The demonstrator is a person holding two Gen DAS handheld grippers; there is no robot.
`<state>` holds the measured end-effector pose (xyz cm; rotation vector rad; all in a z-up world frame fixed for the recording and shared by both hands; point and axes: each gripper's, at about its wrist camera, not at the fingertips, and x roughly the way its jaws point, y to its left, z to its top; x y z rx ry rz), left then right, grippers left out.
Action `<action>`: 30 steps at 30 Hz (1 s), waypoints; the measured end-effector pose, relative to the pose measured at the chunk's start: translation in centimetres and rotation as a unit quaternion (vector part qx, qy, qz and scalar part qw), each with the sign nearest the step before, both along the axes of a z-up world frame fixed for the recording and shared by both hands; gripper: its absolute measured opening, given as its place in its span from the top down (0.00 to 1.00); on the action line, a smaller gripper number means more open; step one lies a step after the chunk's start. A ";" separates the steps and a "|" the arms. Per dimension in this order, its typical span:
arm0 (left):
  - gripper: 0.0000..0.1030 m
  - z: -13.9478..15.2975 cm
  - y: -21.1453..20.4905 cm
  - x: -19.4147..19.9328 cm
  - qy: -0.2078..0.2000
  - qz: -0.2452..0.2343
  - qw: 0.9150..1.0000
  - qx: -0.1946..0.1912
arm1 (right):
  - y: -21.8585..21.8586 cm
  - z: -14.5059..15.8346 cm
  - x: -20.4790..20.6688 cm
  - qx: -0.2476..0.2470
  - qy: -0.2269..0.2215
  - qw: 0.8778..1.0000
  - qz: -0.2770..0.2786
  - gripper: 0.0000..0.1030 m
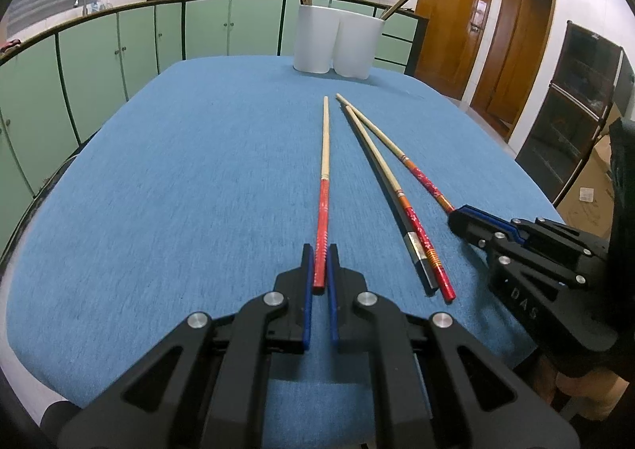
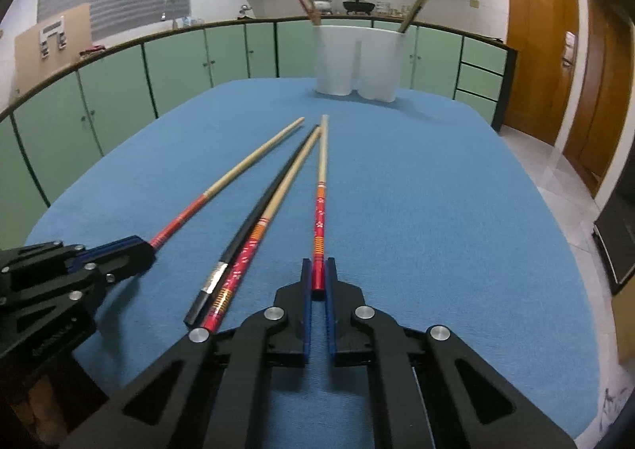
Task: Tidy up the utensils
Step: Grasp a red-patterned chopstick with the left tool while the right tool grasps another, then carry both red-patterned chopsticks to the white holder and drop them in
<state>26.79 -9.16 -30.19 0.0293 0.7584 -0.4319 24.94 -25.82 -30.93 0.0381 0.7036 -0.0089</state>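
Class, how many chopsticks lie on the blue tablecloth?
4: plain red-handled one in the left gripper; black one touching a flowered one mid-table; another flowered one in the right gripper.

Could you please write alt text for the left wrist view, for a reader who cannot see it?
The left gripper has its fingers around the red end of a chopstick lying on a blue tablecloth. To its right lie three more chopsticks, the right gripper at the end of the farthest. A white double holder with chopsticks stands at the far edge.

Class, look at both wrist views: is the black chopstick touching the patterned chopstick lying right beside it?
Touching. The right wrist view shows the black chopstick pressed along the patterned chopstick, no cloth between them.
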 end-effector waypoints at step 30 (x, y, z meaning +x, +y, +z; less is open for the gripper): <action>0.95 7.3 1.5 -2.5 -0.031 0.017 0.999 -0.041 | -2.7 5.4 -5.5 0.061 0.014 0.997 -0.039 0.95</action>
